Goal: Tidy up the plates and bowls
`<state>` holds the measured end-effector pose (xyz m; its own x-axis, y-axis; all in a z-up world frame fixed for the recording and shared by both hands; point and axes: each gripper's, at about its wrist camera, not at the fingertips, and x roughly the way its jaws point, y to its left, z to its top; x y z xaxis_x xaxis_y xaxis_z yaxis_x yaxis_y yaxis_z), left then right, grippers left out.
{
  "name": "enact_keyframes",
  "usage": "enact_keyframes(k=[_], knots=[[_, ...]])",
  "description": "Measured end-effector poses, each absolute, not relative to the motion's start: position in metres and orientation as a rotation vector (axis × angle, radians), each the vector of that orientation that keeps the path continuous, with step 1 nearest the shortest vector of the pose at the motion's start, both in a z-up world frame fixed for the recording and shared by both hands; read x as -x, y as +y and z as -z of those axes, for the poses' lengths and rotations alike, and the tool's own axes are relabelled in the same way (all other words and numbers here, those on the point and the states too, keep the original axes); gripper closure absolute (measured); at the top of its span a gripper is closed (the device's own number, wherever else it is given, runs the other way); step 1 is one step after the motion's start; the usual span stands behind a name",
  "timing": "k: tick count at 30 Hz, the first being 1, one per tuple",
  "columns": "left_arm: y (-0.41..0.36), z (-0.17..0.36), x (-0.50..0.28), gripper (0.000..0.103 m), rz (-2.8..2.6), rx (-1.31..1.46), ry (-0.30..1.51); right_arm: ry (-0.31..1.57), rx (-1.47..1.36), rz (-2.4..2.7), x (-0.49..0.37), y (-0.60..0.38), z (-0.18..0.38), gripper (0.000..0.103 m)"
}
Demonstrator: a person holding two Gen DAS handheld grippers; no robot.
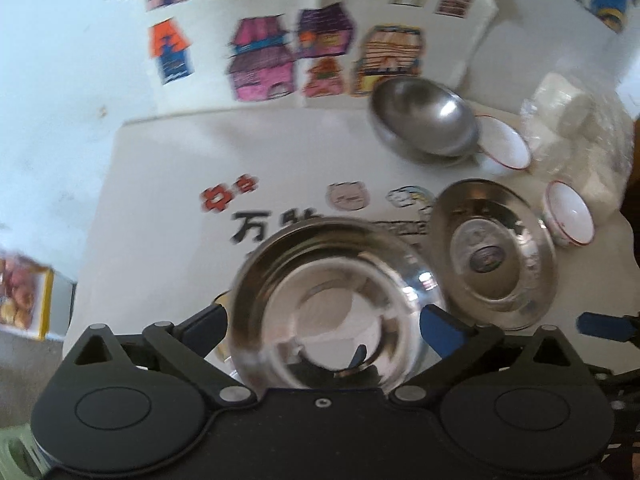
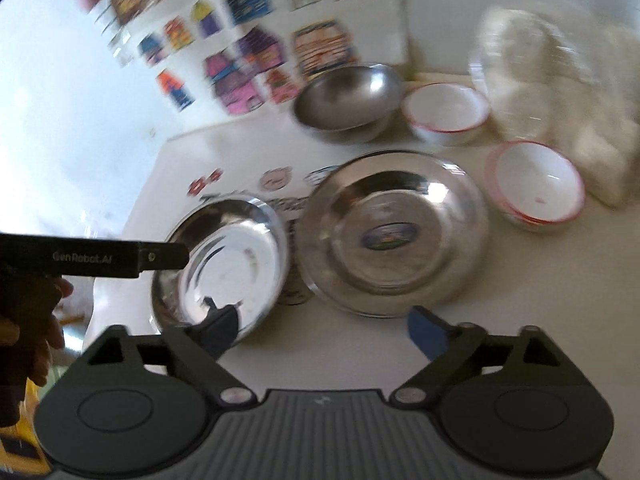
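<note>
The left gripper [image 1: 324, 320] stands wide open around the shallow shiny steel plate [image 1: 340, 304], seemingly not pinching it. The right gripper [image 2: 320, 332] gapes wide, empty. The larger stickered steel plate [image 2: 396, 232] lies at two o'clock, just beside; close squarely on the rim before stacking. Blur hides rim contact; the deep steel bowl [image 2: 348, 100] sits at twelve.
</note>
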<state>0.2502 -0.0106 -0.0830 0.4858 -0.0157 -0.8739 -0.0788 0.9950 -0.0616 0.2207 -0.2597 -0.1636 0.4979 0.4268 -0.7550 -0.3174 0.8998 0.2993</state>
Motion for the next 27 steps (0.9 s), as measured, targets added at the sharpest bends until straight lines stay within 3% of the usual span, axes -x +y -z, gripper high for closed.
enact_keyframes(k=[11,27], knots=[[-0.079,0.087,-0.297,0.001,0.147,-0.104,1.02,0.931,-0.259,-0.267,-0.209,-0.325,0.176,0.0],[-0.12,0.127,-0.363,0.001,0.361,-0.326,1.12,0.908,-0.286,-0.201,-0.214,-0.327,0.189,0.0]])
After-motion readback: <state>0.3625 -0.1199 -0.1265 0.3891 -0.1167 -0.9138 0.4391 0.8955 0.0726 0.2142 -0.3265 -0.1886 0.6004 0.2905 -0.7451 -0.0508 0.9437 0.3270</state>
